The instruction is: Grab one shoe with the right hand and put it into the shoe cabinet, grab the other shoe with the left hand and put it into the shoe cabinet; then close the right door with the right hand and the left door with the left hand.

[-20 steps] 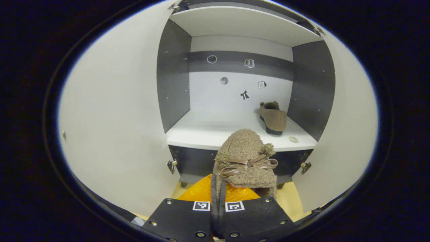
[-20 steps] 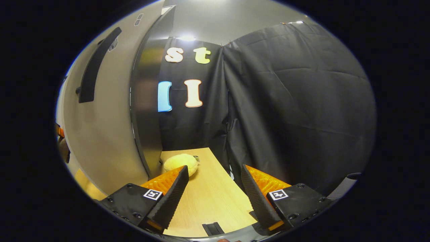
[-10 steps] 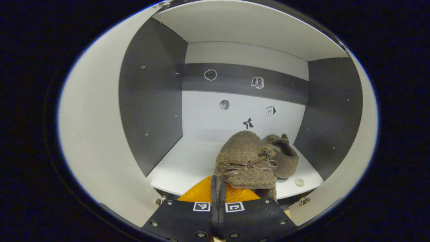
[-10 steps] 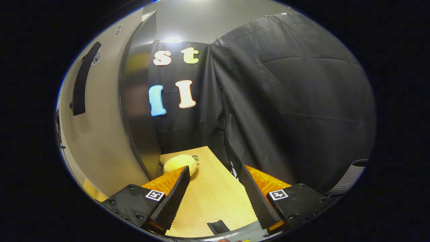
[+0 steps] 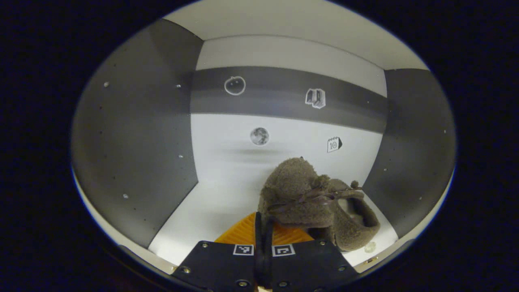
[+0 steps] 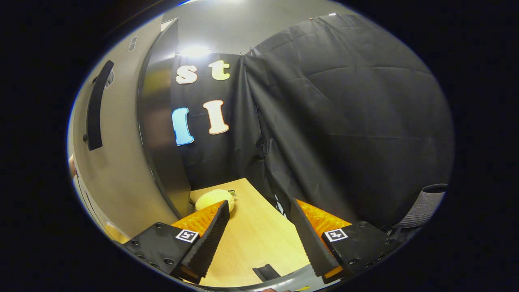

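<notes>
In the left gripper view a fuzzy brown shoe (image 5: 298, 194) with a thin brown bow is held inside the shoe cabinet, above its white shelf (image 5: 211, 211). My left gripper (image 5: 262, 227) is shut on the shoe's rear edge. The second brown shoe (image 5: 357, 219) lies on the shelf at the right, partly behind the held one. In the right gripper view my right gripper (image 6: 257, 219) is open with nothing between its fingers, beside the grey outer face of the cabinet's right door (image 6: 117, 162) with its dark handle (image 6: 95, 105).
The cabinet's dark side walls (image 5: 134, 154) close in on both sides, and small stickers dot the back wall (image 5: 284, 134). A small pale round object (image 5: 369, 246) lies by the shelf's front right. A yellow plush (image 6: 213, 199) rests on the wooden floor (image 6: 259, 243) beside the door.
My left gripper has carried the shoe forward from outside the cabinet into it, close to the other shoe. The right gripper has turned slightly and stays open.
</notes>
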### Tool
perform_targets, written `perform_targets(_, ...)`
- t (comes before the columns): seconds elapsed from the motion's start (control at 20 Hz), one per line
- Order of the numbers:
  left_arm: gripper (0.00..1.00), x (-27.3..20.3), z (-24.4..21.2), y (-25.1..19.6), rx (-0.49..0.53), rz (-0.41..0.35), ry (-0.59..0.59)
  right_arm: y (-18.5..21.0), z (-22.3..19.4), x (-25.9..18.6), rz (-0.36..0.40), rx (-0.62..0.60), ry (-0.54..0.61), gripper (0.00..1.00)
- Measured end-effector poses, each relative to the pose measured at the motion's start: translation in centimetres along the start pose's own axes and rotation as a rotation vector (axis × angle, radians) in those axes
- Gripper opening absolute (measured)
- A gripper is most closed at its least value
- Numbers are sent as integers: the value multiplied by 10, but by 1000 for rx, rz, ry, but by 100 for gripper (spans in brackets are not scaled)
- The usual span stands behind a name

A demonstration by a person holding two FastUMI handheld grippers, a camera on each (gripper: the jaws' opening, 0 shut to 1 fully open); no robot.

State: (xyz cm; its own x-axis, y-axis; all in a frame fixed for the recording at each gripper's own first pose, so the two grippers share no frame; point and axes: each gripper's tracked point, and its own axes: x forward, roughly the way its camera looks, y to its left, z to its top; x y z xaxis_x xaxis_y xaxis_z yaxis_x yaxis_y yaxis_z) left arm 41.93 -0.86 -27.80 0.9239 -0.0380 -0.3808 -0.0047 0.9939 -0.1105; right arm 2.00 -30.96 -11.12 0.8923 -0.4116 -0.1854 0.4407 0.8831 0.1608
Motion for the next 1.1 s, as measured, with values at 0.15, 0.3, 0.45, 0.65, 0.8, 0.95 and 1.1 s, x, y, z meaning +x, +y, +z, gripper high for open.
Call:
perform_targets(0.15,1,12,-13,6,-35,17,25,4,-7,4,9,-9,26,97)
perform_targets(0.3,7,17,-17,8,8,22,22,9,-14,7,24,-33,45,96)
perform_targets(0.45,4,20,-22,-1,78,-2,44,15,-18,9,44,-47,59,97)
perform_targets(0.65,31,4,-21,-2,129,-16,36,17,-19,9,59,-55,62,93)
perform_targets(0.8,80,-24,-14,13,135,24,5,18,-15,10,68,-57,52,93)
perform_targets(0.95,96,-58,-12,19,98,32,-15,20,-6,9,78,-56,33,93)
perform_targets(1.1,100,-107,-7,16,86,18,-86,27,4,10,99,-52,10,93)
